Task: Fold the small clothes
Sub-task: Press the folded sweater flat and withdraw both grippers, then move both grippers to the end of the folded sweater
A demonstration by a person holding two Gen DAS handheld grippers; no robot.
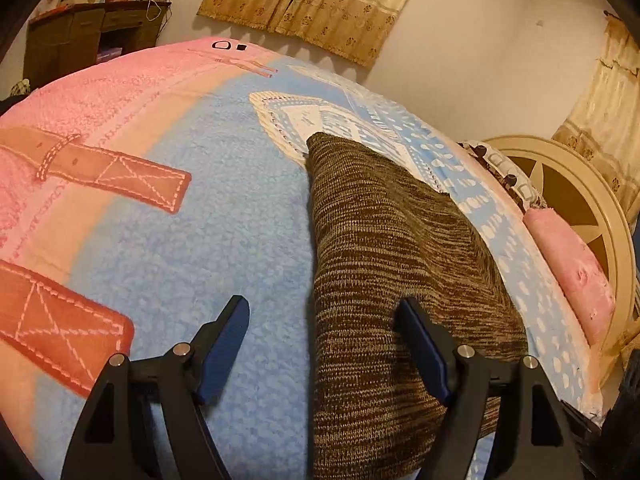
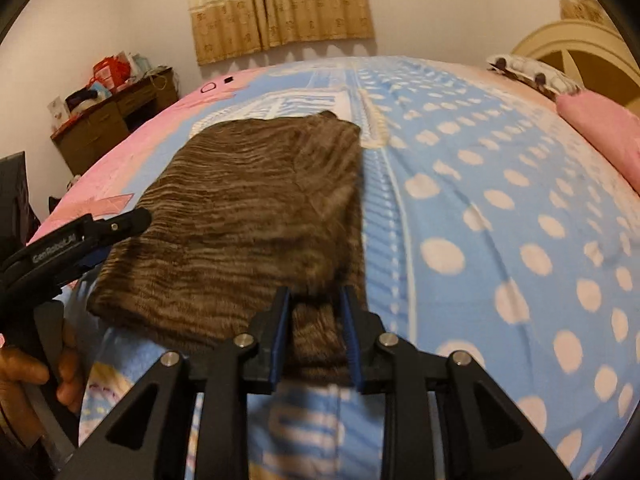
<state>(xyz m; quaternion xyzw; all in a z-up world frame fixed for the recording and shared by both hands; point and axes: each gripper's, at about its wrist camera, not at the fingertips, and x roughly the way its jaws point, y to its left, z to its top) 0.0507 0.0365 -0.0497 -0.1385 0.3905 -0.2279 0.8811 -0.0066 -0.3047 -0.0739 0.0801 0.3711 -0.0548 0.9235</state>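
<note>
One brown knit garment (image 2: 256, 208) on the bed blanket (image 2: 480, 216), two grippers.
Right gripper (image 2: 316, 300) pinches its near edge; left gripper (image 1: 320, 316) spread wide, garment's lower end cut off.

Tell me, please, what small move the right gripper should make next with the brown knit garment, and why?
Probably carry the pinched edge forward over the brown knit garment toward its far edge. The right gripper has knit fabric between its narrowly spaced fingers at the near edge, while the left gripper is open over the other side, holding nothing, and the garment lies flat on the blanket.
</note>
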